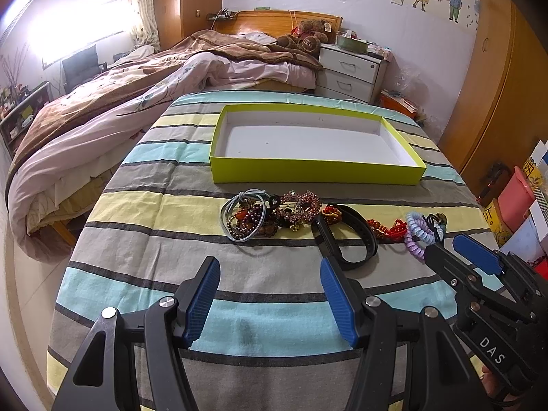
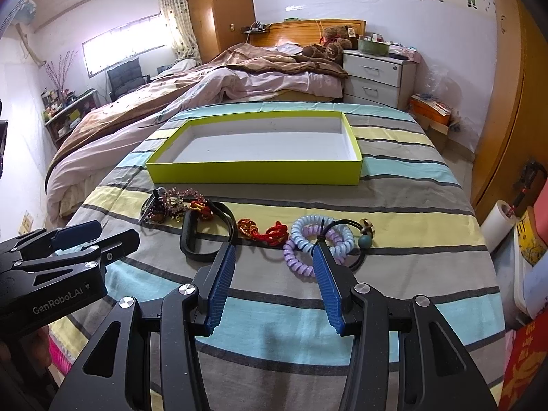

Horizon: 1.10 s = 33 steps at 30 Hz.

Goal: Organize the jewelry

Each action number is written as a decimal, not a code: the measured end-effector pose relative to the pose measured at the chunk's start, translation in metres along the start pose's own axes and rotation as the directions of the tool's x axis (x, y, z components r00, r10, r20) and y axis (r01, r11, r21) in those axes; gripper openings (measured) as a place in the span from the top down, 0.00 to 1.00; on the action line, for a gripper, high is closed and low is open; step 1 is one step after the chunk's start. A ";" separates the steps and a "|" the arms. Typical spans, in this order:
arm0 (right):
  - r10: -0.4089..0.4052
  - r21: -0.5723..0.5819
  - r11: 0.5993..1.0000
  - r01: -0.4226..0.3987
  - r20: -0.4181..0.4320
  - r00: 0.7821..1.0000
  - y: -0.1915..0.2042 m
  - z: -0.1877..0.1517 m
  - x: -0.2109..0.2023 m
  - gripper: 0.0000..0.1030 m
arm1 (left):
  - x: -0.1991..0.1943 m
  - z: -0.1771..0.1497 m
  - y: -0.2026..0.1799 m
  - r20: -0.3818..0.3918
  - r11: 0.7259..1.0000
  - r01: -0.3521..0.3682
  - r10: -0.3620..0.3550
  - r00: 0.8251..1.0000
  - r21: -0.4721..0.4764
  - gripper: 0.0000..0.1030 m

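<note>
Jewelry (image 1: 291,215) is strung in a row just before the tray (image 1: 315,171), none yet inside. Left gripper (image 1: 270,274) and right gripper (image 2: 274,260) are held spread, empty, presumably poised for picking.

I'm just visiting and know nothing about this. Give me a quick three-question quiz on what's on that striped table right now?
1. True or false: the green box already holds jewelry.
2. Which lies nearest the right hand-held gripper: A) grey hair ties B) coil hair ties C) teddy bear?
3. Fill in: both hand-held grippers are ____ (left).

Key: 1 false; 2 B; 3 open.
</note>
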State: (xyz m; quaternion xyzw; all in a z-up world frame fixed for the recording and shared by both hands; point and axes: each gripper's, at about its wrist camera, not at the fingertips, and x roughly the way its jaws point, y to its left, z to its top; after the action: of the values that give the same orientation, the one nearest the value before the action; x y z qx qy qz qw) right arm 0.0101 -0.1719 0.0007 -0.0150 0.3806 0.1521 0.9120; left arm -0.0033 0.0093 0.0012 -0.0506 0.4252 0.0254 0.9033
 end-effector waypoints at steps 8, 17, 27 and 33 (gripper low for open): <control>0.040 -0.008 0.999 -0.040 -0.014 0.999 0.001 0.007 0.006 0.53 | 0.003 0.004 0.015 -0.005 0.999 0.052 -0.053 0.999 -0.016 0.41; 0.192 0.023 0.981 -0.191 -0.095 0.977 0.003 0.016 0.037 0.53 | 0.007 0.005 0.052 -0.015 0.993 0.070 -0.072 0.997 -0.091 0.41; 0.199 -0.087 0.974 -0.209 -0.112 0.974 0.022 0.027 0.052 0.59 | 0.016 0.002 0.076 -0.046 0.986 0.086 -0.094 0.995 -0.142 0.41; 0.193 -0.103 0.972 -0.212 -0.166 0.967 0.023 0.030 0.068 0.69 | 0.019 0.002 0.077 -0.057 0.981 0.121 -0.131 0.990 -0.150 0.41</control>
State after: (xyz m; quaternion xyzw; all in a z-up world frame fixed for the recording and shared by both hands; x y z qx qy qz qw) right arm 0.0696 -0.1273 -0.0233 -0.0427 0.4399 0.2657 0.8568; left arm 0.0038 0.0861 -0.0173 -0.1443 0.4482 -0.0026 0.8822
